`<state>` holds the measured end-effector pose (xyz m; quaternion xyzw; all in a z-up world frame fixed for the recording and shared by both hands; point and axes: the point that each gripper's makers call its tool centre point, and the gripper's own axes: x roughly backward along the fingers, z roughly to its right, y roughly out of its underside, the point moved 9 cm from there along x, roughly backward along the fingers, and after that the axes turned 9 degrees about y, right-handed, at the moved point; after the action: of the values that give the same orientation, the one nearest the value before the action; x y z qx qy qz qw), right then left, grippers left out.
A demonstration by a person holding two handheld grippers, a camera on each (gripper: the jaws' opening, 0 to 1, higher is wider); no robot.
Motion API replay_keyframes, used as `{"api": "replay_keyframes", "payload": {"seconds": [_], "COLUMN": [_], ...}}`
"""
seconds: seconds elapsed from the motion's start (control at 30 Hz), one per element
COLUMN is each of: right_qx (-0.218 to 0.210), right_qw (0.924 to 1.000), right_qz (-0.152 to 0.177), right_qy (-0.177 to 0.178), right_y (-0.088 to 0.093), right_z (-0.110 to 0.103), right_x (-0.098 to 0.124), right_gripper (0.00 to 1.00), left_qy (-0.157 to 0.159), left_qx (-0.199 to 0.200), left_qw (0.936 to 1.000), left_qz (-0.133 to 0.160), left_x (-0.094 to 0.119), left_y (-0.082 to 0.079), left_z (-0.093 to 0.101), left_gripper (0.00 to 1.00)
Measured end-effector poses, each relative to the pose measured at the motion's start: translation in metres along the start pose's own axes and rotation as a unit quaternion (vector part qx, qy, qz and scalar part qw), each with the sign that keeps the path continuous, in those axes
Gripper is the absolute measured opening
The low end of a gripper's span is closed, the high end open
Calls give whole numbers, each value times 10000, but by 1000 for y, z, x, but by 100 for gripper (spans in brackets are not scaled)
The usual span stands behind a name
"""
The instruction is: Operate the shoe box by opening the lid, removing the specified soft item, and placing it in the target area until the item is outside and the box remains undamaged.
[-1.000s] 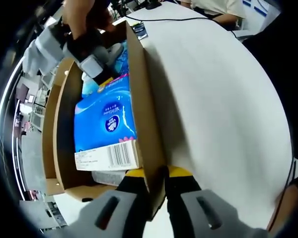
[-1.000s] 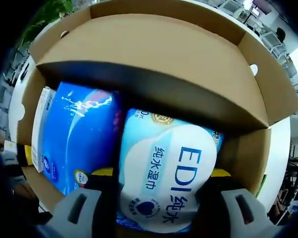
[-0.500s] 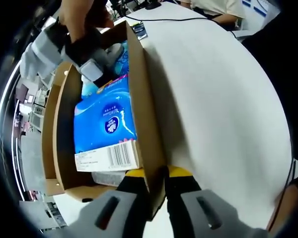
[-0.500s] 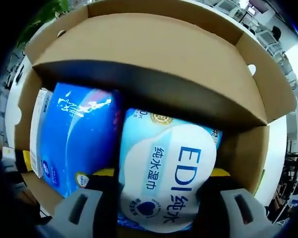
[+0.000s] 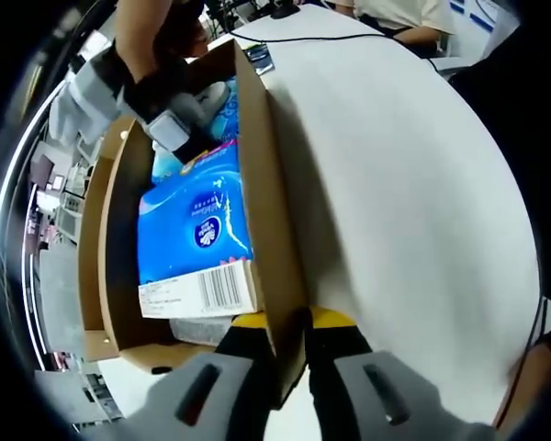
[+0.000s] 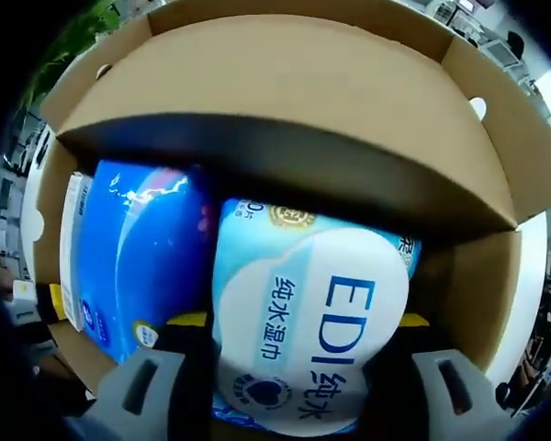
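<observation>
Since the wet-wipe pack (image 6: 303,322) is a soft film pouch, it is judged light, squashy and a bit slippery. It lies inside the shoe box (image 6: 285,101), beside the blue tissue pack (image 6: 133,257), lid already up. The right claw (image 6: 298,381) is set around the pack's near end, jaws against both sides; a firm mid-body pinch is advised, not the seal edge. The left claw (image 5: 292,354) is closed on the box's side wall (image 5: 262,184), steadying it on the white bench (image 5: 413,184).
</observation>
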<state>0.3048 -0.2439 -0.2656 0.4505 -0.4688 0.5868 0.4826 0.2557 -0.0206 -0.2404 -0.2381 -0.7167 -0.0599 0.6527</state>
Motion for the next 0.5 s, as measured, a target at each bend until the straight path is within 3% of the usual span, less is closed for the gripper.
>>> {"api": "replay_keyframes", "payload": {"seconds": [0.5], "right_qx": [3], "right_qw": [10000], "right_qz": [-5], "right_qy": [7], "right_y": [-1], "right_z": [1], "right_x": [1], "right_gripper": [73], "left_qy": [5], "left_qx": [-1], "left_qw": [10000], "left_qz": [4], "left_x": [-1], "left_y": [-1], "left_z": [1], "left_gripper": [9]}}
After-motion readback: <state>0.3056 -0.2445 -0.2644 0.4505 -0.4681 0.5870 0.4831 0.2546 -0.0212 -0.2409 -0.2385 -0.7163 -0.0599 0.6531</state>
